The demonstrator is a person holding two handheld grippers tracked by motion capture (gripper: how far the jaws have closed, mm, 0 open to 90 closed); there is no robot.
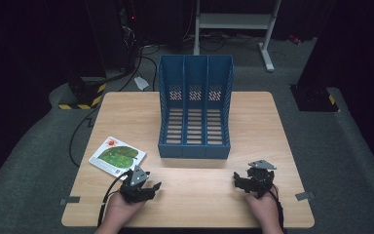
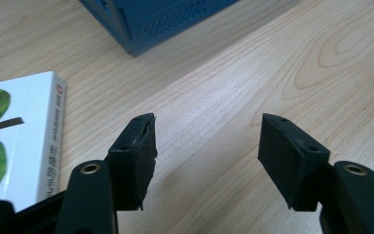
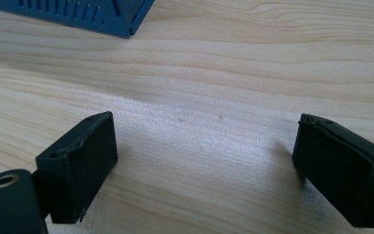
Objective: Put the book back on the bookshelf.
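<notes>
Since the white, green-leafed picture book (image 1: pixel 117 155) lies flat beside it on the wooden table (image 1: pixel 195 195), the left gripper (image 1: pixel 152 187) gapes empty, the right gripper (image 1: pixel 237 181) likewise.

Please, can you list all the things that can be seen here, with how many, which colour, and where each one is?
table: 1, light wood, centre of the high view, bearing everything below.
file rack: 1, blue, three compartments, standing at the middle of the table towards the far edge.
book: 1, white cover with a green leaf picture, lying flat at the table's left, just beyond the left gripper.
metal stand: 1, white, on the floor behind the table.
hazard-striped bases: 2, black with yellow stripes, on the floor at the far left and far right.
left gripper: 1, black, near edge at left, jaws apart, nothing between them.
right gripper: 1, black, near edge at right, jaws wide apart, empty.
hands: 2, at the bottom edge, one holding each gripper.
</notes>
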